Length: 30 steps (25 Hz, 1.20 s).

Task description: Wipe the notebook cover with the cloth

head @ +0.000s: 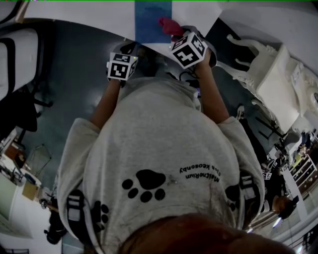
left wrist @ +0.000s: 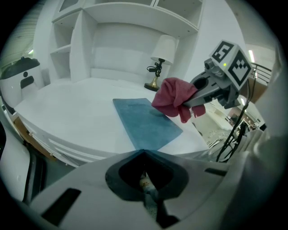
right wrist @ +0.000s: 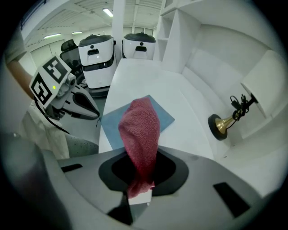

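Now right gripper [right wrist: 139, 191] pinches bunched red cloth [right wrist: 140, 130] above blue notebook [left wrist: 144, 123]; left gripper [left wrist: 146, 186] fingers pressed together.

Bright, even light; fisheye edges.

White counter [left wrist: 67, 112]. Behind it, white shelving [left wrist: 90, 40]. Brass lamp [left wrist: 163, 48] at its back edge. Dark floor [head: 74, 79] alongside it. Ceiling strip lights [right wrist: 108, 12] beyond its far end.

head: steeply down from above | gripper views: low, close, across table [left wrist: 67, 112] | all share notebook [head: 153, 20]
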Motion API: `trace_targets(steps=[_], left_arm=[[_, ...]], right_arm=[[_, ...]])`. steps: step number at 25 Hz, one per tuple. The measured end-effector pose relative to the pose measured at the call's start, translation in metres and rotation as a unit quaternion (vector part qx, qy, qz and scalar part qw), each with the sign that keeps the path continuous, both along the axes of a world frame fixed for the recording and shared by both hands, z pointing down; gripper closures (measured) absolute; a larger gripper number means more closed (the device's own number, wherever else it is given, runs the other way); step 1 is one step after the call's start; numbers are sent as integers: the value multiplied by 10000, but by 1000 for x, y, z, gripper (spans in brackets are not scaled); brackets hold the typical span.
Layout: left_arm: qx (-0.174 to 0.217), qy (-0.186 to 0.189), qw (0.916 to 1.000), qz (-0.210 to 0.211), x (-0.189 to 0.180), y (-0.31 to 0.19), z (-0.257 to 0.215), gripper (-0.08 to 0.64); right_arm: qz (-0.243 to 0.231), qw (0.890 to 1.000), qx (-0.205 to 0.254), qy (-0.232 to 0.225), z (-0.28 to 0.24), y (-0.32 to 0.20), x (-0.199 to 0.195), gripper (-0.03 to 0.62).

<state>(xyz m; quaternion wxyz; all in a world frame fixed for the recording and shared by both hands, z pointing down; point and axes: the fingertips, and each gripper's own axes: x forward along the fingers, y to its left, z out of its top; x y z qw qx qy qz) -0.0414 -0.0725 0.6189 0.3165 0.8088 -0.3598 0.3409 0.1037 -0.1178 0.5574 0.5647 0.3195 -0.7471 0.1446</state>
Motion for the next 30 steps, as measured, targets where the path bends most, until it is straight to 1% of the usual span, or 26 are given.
trace_targets(steps=[5, 8, 11, 15, 17, 22, 27, 30], left_arm=[[22, 1, 10000, -52, 0, 3, -2, 549], [32, 14, 10000, -88, 0, 3, -5, 549], [40, 24, 9999, -109, 0, 0, -5, 549], [35, 25, 9998, -172, -15, 4, -11, 549], [15, 22, 9998, -206, -20, 6, -11, 549], [-44, 14, 9997, -235, -21, 4, -7, 549], [-56, 25, 9998, -176, -22, 1, -7, 549], [-57, 36, 9999, -131, -21, 1, -7, 549]], right_arm=[[-422, 9981, 290, -337, -29, -2, -37, 522], [-754, 9954, 319, -490, -35, 1, -63, 522], [-1090, 9922, 194, -565, -25, 6, -86, 522], [-1489, 9872, -81, -566, -7, 20, -124, 522], [-1627, 9849, -256, -533, 5, 26, -135, 522], [-1782, 9817, -557, -383, 33, 30, -141, 522], [-1672, 9830, -682, -329, 40, 29, -138, 522], [-1597, 9843, -705, -244, 40, 30, -125, 522]])
